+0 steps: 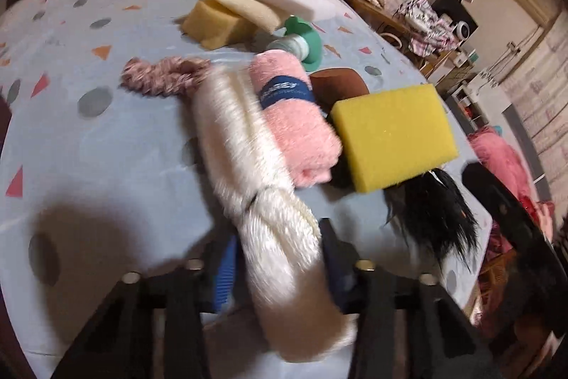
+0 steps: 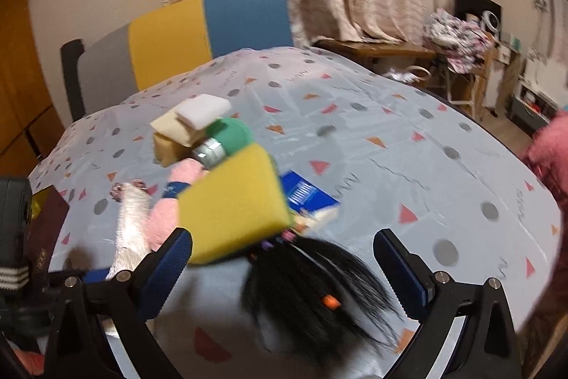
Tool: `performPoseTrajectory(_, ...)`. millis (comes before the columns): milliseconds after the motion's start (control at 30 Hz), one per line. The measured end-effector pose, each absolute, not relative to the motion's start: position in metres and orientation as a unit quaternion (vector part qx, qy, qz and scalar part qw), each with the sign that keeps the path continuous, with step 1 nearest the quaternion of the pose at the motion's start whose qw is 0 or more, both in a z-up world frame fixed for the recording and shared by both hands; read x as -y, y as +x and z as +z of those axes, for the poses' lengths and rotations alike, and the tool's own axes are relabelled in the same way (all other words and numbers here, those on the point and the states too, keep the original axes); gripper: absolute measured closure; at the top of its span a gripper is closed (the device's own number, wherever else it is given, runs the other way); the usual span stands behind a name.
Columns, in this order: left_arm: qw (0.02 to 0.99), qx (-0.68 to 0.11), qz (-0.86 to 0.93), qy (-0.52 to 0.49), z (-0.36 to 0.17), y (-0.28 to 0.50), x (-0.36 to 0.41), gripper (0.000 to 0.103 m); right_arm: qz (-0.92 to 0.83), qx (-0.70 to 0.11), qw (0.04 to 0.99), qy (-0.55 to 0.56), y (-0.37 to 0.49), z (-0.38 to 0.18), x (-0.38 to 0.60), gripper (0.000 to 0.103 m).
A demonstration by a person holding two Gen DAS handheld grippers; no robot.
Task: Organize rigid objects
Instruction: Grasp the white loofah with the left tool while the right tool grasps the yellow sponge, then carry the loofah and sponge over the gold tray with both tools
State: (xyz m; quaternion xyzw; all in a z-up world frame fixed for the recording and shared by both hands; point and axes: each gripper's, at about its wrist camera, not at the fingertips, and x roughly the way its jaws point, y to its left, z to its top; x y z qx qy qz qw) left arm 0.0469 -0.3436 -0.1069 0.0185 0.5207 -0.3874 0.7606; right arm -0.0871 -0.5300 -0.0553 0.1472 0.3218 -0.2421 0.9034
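My left gripper (image 1: 280,244) is shut on a white furry scarf (image 1: 248,144) that runs from the jaws across the table. Beside it lie a pink rolled towel (image 1: 294,116) with a blue band and a yellow sponge (image 1: 392,135). My right gripper (image 2: 282,258) is open and empty, above a black hair piece (image 2: 319,290). The yellow sponge (image 2: 236,201) sits just ahead of its left finger. A blue box (image 2: 309,196) lies behind the sponge. A green-capped bottle (image 2: 222,144) lies farther back.
A stack of tan, cream and white sponges (image 1: 245,9) sits at the table's far side, with a pink knitted piece (image 1: 159,77) and a brown object (image 1: 337,84) nearby. The tablecloth (image 2: 408,148) is patterned. A striped chair (image 2: 184,38) stands behind.
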Motion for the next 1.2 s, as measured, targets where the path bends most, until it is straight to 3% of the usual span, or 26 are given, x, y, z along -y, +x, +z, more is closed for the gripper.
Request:
performPoseTrajectory(267, 0.779, -0.502, -0.375, 0.012, -0.104, 0.030, 0.287, 0.068, -0.217, -0.362, 0.904, 0.062, -0.036, -0.068, 0.504, 0.000)
performPoseTrajectory(633, 0.784, -0.495, -0.374, 0.013, -0.106, 0.018, 0.271, 0.065, -0.233, -0.399, 0.887, -0.008, -0.005, -0.096, 0.497, 0.001)
performPoseTrajectory(800, 0.790, -0.485, -0.372, 0.051, -0.103, 0.012, 0.278, 0.066, -0.230, -0.398, 0.888, 0.003, -0.014, -0.092, 0.498, 0.014)
performPoseTrajectory(967, 0.784, -0.493, -0.376, 0.021, -0.102, 0.014, 0.267, 0.069, -0.229, -0.391, 0.890, 0.055, -0.029, -0.080, 0.505, 0.036)
performPoseTrajectory(1100, 0.784, -0.488, -0.383, 0.012, -0.097, 0.010, 0.258, 0.069, -0.219, -0.391, 0.890, 0.082, -0.038, -0.075, 0.502, 0.043)
performPoseTrajectory(1200, 0.786, -0.481, -0.388, 0.003, -0.090, 0.005, 0.249, 0.069, -0.196, -0.390, 0.894, 0.104, -0.045, -0.074, 0.493, 0.042)
